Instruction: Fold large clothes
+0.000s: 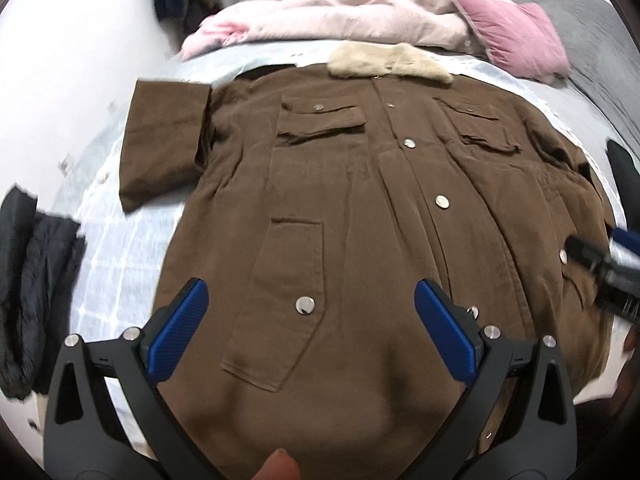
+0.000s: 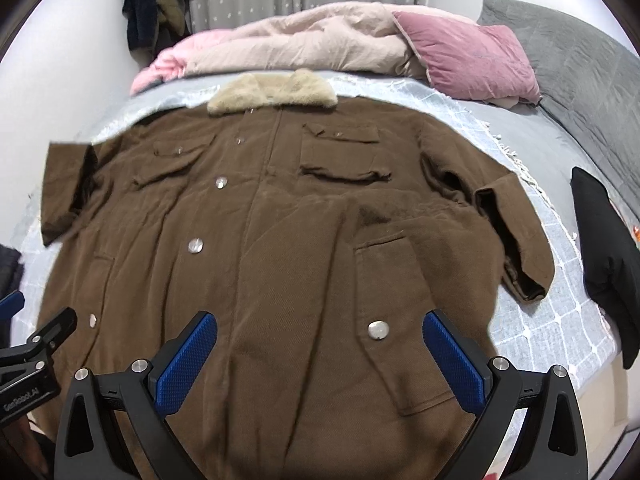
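Note:
A large brown coat [image 1: 360,208] with a beige fur collar [image 1: 388,60] lies flat, front up, on the bed, sleeves out to both sides. It also shows in the right wrist view [image 2: 280,240], collar [image 2: 272,92] at the far end. My left gripper [image 1: 312,320] is open and empty, hovering over the coat's lower left part. My right gripper [image 2: 320,344] is open and empty over the lower right part. The right gripper shows at the right edge of the left wrist view [image 1: 600,264]; the left gripper shows at the left edge of the right wrist view [image 2: 28,340].
A pale checked blanket [image 2: 540,320] covers the bed under the coat. A pink quilt [image 2: 300,40] and pink pillow [image 2: 468,56] lie at the far end, a grey pillow [image 2: 560,60] at right. Dark garments lie at left [image 1: 32,280] and right [image 2: 608,260].

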Demonstrator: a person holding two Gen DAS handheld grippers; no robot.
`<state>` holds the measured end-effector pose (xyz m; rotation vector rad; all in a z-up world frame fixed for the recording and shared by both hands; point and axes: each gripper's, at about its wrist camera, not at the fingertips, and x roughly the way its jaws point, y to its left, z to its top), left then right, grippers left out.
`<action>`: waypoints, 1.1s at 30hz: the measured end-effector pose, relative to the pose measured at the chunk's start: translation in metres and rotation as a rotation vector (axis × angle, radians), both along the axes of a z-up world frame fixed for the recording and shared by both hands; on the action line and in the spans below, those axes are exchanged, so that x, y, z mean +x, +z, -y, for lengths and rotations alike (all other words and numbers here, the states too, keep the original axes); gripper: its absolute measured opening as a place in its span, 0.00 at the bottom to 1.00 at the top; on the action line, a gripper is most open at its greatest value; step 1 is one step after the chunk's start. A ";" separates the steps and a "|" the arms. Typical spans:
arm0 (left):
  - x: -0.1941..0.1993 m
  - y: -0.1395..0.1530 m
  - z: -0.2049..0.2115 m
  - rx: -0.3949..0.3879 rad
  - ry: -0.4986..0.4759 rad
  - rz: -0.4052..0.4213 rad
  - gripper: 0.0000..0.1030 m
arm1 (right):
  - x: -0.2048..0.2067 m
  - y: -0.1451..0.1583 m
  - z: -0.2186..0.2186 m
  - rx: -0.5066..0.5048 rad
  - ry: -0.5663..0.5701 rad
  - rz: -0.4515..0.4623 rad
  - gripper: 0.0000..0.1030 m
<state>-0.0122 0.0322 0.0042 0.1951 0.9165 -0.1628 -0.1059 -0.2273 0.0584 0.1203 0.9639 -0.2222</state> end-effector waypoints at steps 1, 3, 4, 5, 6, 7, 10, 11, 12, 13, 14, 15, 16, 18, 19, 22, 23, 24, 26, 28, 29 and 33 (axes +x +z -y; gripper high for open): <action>0.000 0.001 -0.003 -0.004 -0.024 -0.009 0.99 | -0.003 0.003 0.005 -0.007 -0.007 0.016 1.00; 0.003 0.002 -0.017 -0.046 -0.041 -0.026 0.99 | -0.011 0.006 0.020 0.003 -0.018 0.039 1.00; 0.005 0.002 -0.026 -0.069 -0.033 -0.034 0.99 | -0.014 0.007 0.029 0.030 -0.023 0.044 1.00; 0.008 0.001 -0.039 -0.103 -0.023 -0.042 0.99 | -0.019 0.008 0.042 0.074 -0.031 0.052 1.00; 0.009 0.000 -0.050 -0.127 -0.019 -0.049 0.99 | -0.024 0.008 0.056 0.115 -0.041 0.058 1.00; 0.012 -0.002 -0.064 -0.150 -0.011 -0.065 0.99 | -0.029 0.007 0.067 0.140 -0.052 0.062 1.00; 0.019 -0.014 -0.101 -0.204 0.014 -0.124 0.99 | -0.043 -0.001 0.099 0.184 -0.043 0.042 1.00; 0.020 -0.019 -0.118 -0.236 0.028 -0.127 0.99 | -0.047 -0.005 0.110 0.213 -0.030 0.023 1.00; 0.020 -0.023 -0.129 -0.254 0.040 -0.130 0.99 | -0.051 -0.010 0.119 0.241 -0.026 0.011 1.00; 0.020 -0.028 -0.142 -0.273 0.053 -0.135 0.99 | -0.057 -0.015 0.131 0.277 -0.033 0.008 1.00; 0.020 -0.032 -0.148 -0.284 0.056 -0.138 0.99 | -0.062 -0.020 0.140 0.299 -0.045 0.008 1.00; 0.019 -0.036 -0.157 -0.298 0.058 -0.145 0.99 | -0.066 -0.026 0.149 0.327 -0.060 0.006 1.00; 0.019 -0.041 -0.163 -0.306 0.061 -0.154 0.99 | -0.070 -0.033 0.158 0.366 -0.075 0.005 1.00; 0.018 -0.052 -0.169 -0.318 0.067 -0.179 0.99 | -0.073 -0.053 0.175 0.501 -0.100 0.004 1.00; 0.017 -0.061 -0.171 -0.342 0.063 -0.212 0.99 | -0.073 -0.061 0.182 0.566 -0.112 0.006 1.00; 0.015 -0.085 -0.171 -0.451 0.035 -0.317 0.96 | -0.072 -0.097 0.198 0.767 -0.200 -0.015 1.00; 0.013 -0.088 -0.170 -0.467 0.031 -0.323 0.96 | -0.072 -0.095 0.199 0.782 -0.208 0.005 1.00; 0.010 -0.088 -0.169 -0.465 0.027 -0.303 0.96 | -0.072 -0.095 0.198 0.787 -0.204 0.004 1.00; 0.005 -0.087 -0.166 -0.497 -0.002 -0.311 0.96 | -0.074 -0.095 0.191 0.767 -0.204 0.023 1.00; 0.001 -0.088 -0.167 -0.586 -0.042 -0.353 0.96 | -0.075 -0.093 0.183 0.756 -0.177 0.022 1.00; -0.002 -0.090 -0.168 -0.660 -0.062 -0.383 0.96 | -0.076 -0.093 0.177 0.777 -0.152 0.025 1.00; -0.015 -0.088 -0.155 -0.686 -0.133 -0.410 0.93 | -0.077 -0.107 0.160 0.928 -0.090 -0.009 0.52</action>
